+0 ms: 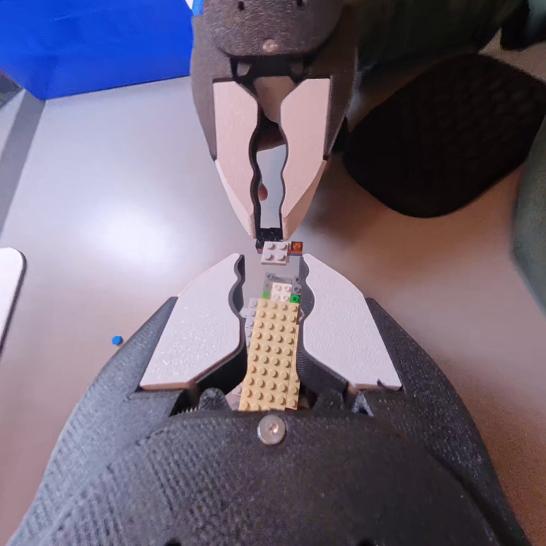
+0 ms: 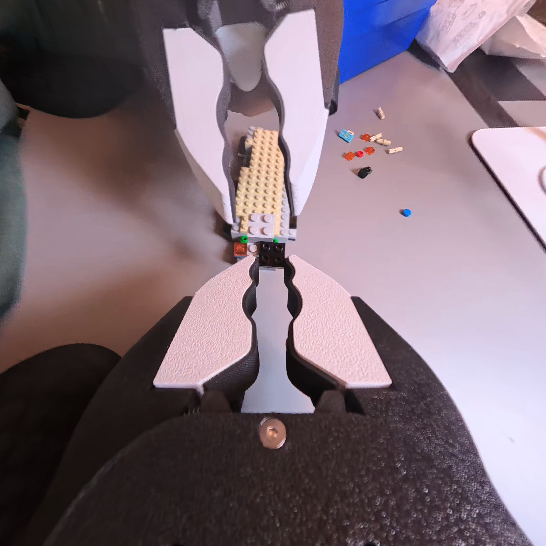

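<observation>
My left gripper (image 1: 271,260) is shut on a long brick assembly (image 1: 273,351) with a tan studded top and grey sides; it runs back between the fingers. In the right wrist view this gripper (image 2: 263,218) shows ahead, clamping the same assembly (image 2: 260,177). My right gripper (image 2: 271,260) is shut on the black 2x2 brick (image 2: 271,254) of a small cluster that also has a light grey 2x2 plate (image 2: 261,226) and a clear orange 1x1 tile (image 2: 240,249). The cluster sits at the assembly's front end, the grey plate over its tip. The right gripper (image 1: 271,235) faces mine in the left wrist view.
Several loose small pieces (image 2: 369,147) and a blue round stud (image 2: 406,212) lie on the grey table to the right. A blue bin (image 2: 384,35) stands behind, crumpled white wrapping (image 2: 472,29) beside it. A white board (image 2: 508,177) lies at the right edge. A dark sleeve (image 1: 443,133) is close. The grippers are tip to tip, or close to it.
</observation>
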`<state>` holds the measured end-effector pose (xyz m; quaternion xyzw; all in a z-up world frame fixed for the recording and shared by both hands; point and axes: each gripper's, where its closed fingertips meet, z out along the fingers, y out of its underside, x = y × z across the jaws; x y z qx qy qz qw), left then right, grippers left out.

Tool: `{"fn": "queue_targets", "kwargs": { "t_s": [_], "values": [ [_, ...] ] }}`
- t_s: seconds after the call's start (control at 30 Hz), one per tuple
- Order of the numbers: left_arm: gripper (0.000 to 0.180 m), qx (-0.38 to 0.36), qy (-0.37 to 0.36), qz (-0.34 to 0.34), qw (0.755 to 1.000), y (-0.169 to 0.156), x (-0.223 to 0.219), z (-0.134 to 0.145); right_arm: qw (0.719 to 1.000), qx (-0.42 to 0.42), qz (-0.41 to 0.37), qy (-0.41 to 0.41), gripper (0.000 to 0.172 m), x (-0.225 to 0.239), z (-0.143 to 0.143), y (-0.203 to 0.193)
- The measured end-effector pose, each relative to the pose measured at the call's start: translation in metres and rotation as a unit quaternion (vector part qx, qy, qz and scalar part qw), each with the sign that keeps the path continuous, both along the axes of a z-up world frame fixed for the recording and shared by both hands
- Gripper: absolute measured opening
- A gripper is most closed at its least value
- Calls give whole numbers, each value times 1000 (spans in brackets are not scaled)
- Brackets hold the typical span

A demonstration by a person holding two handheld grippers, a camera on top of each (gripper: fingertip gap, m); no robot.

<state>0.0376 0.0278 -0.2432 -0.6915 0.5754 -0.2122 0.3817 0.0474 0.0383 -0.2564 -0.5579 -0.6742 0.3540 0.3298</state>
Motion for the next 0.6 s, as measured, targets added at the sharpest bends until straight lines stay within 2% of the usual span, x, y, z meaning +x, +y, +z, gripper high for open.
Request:
{"fn": "queue_targets", "kwargs": {
  "t_s": [0.17,0.23,0.33,0.4,0.5,0.6],
  "values": [
    [26,66,33,-57,996,-23,5,0,991,-134,22,-3,16,-6,4,-21],
    [20,100,42,-67,992,-27,4,2,976,-215,31,-7,16,-6,6,-29],
    [19,98,19,-63,993,-33,3,7,952,-302,41,16,16,-7,15,-34],
    [18,81,-24,-53,995,-34,0,16,948,-311,52,44,16,-8,25,-34],
    [17,22,-95,-43,994,-35,-5,25,964,-245,65,79,16,-9,34,-36],
    [16,-14,-125,-46,991,-39,-7,23,973,-209,69,75,16,-10,32,-40]
  ]
}}
